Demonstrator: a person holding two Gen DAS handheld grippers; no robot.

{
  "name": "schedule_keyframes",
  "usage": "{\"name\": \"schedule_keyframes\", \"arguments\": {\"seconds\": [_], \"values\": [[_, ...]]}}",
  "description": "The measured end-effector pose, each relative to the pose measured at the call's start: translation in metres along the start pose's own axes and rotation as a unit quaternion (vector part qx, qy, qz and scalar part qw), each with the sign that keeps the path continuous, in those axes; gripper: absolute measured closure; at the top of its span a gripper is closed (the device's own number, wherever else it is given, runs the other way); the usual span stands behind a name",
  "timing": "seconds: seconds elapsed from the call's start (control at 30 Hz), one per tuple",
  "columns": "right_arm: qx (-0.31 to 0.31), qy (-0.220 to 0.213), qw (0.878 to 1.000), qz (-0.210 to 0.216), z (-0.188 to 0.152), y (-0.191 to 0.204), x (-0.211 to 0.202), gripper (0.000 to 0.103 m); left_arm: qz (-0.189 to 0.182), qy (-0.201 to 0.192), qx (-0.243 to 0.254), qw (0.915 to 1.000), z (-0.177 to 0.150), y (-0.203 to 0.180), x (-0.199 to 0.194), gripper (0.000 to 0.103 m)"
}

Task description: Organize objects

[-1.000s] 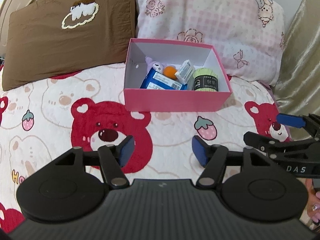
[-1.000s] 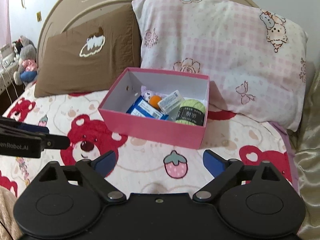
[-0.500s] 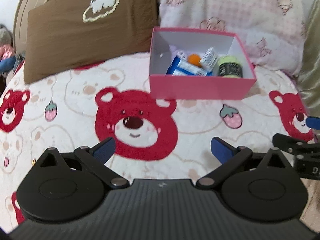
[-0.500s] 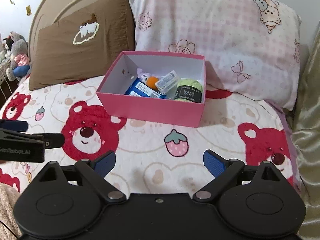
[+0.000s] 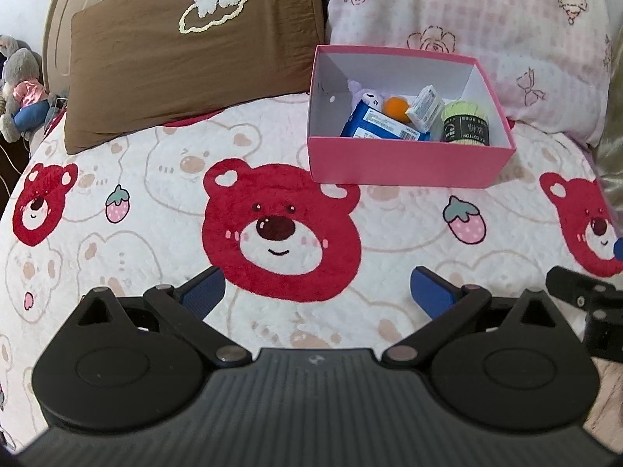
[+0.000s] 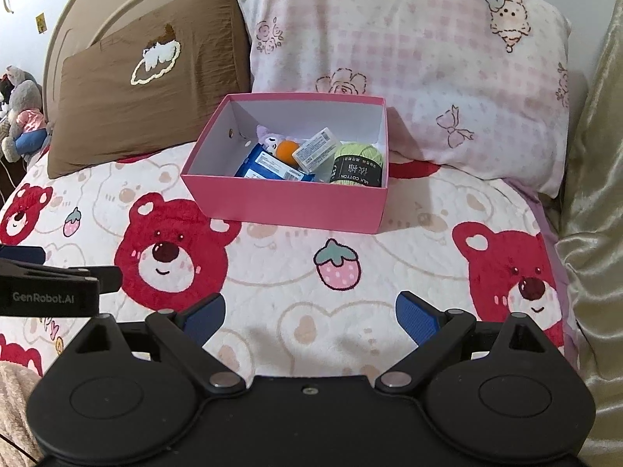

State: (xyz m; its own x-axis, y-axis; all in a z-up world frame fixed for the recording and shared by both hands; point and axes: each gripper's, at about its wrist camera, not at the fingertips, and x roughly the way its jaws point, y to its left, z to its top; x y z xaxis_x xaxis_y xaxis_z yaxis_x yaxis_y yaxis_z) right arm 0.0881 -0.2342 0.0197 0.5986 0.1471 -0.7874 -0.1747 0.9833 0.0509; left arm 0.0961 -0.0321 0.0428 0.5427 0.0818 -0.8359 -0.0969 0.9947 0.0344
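Note:
A pink box (image 5: 405,165) (image 6: 288,204) stands on the bear-print bedspread in front of the pillows. Inside lie a green yarn ball (image 5: 465,126) (image 6: 356,165), a blue packet (image 5: 379,126) (image 6: 268,167), an orange ball (image 5: 395,107) (image 6: 286,150), a small white carton (image 5: 426,107) (image 6: 315,151) and a purple plush toy (image 5: 364,95) (image 6: 268,136). My left gripper (image 5: 317,292) hangs open over the bedspread, well short of the box, nothing between its fingers. My right gripper (image 6: 309,313) is open too, empty, in front of the box.
A brown pillow (image 5: 187,50) (image 6: 148,89) and a pink checked pillow (image 5: 486,27) (image 6: 409,54) lean on the headboard behind the box. Stuffed toys (image 5: 19,81) sit beyond the left bed edge. Shiny gold fabric (image 6: 592,194) borders the right side.
My left gripper's jaws have spread from half open to wide, and its view has swung left and back so the box now sits farther off to the right. The right view shifted slightly.

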Motion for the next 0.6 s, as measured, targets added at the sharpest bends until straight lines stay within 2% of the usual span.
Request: {"name": "schedule_keyframes", "arguments": {"seconds": [0.6], "values": [[-0.005, 0.005, 1.0, -0.004, -0.0014, 0.0003, 0.0017, 0.007, 0.0, 0.006, 0.01, 0.9999, -0.0006, -0.0018, 0.0058, 0.0]]}}
